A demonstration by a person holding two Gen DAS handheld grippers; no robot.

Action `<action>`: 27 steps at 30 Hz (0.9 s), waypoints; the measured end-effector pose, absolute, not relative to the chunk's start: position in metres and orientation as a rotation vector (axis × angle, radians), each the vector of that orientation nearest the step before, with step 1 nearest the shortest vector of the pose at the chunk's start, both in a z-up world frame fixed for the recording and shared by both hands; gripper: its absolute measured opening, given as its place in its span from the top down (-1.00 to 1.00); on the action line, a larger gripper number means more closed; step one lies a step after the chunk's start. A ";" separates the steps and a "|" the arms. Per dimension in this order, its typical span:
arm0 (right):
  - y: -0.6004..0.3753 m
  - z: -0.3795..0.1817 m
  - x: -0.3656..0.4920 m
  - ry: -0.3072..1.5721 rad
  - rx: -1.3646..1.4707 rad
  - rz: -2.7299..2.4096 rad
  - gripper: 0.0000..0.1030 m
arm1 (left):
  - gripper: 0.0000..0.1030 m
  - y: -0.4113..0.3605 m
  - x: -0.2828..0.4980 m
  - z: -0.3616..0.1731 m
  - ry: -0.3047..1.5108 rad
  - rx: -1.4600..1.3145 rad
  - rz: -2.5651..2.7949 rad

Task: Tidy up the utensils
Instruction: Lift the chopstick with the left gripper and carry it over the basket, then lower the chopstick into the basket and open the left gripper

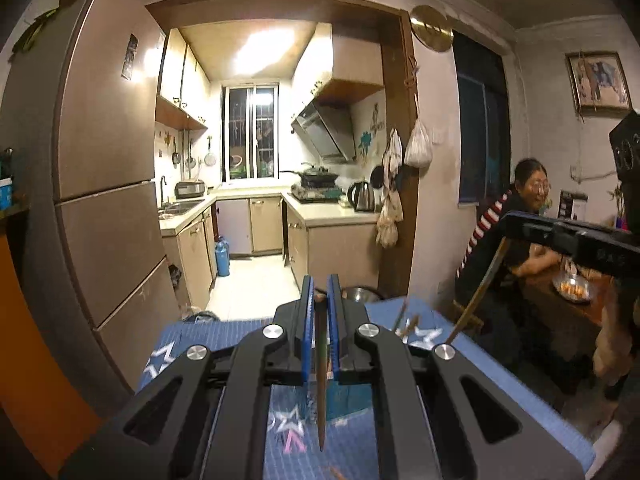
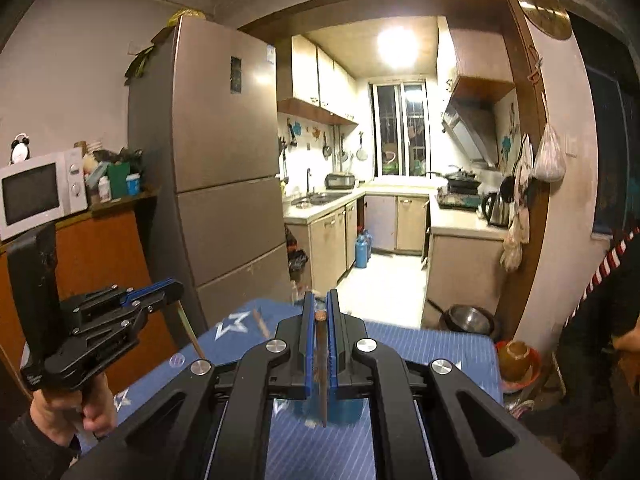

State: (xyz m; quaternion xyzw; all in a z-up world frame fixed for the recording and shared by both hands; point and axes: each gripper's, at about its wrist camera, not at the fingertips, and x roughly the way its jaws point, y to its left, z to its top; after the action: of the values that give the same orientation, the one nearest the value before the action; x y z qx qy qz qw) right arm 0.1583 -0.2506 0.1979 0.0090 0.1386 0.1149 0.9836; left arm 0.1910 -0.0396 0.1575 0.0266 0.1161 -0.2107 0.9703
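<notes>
My left gripper [image 1: 320, 298] is shut on a brown chopstick [image 1: 321, 380] that hangs point-down above a blue container [image 1: 348, 400] on the table. My right gripper [image 2: 320, 312] is shut on another brown chopstick [image 2: 321, 372], also point-down above the blue container [image 2: 344, 410]. In the left wrist view the right gripper [image 1: 510, 224] shows at the right with its chopstick [image 1: 478, 292] slanting down. In the right wrist view the left gripper [image 2: 176, 288] shows at the left with its chopstick [image 2: 189, 330]. Loose chopsticks [image 1: 406, 322] lie on the cloth.
The table has a blue striped cloth with white stars [image 2: 420, 352]. A fridge [image 2: 224, 160] and kitchen doorway lie ahead. A microwave [image 2: 40, 192] stands on an orange cabinet at the left. A seated person [image 1: 520, 216] is at the right beside a metal bowl [image 1: 574, 288].
</notes>
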 end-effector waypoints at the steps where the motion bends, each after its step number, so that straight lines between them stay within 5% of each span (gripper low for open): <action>1: -0.251 0.206 0.167 0.270 0.017 0.226 0.87 | 0.90 -0.042 0.197 0.166 0.223 0.047 -0.425; 12: -0.265 0.238 0.241 0.254 0.047 0.196 0.87 | 0.90 -0.072 0.250 0.202 0.164 0.041 -0.414; 27: -0.253 0.162 0.297 0.374 0.050 0.212 0.87 | 0.90 -0.085 0.317 0.120 0.312 0.038 -0.382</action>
State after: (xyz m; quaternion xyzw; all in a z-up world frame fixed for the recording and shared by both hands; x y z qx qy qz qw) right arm 0.2969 -0.2529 0.1618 0.0246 0.1854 0.1051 0.9767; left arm 0.3175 -0.0846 0.1203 0.0187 0.1547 -0.1888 0.9696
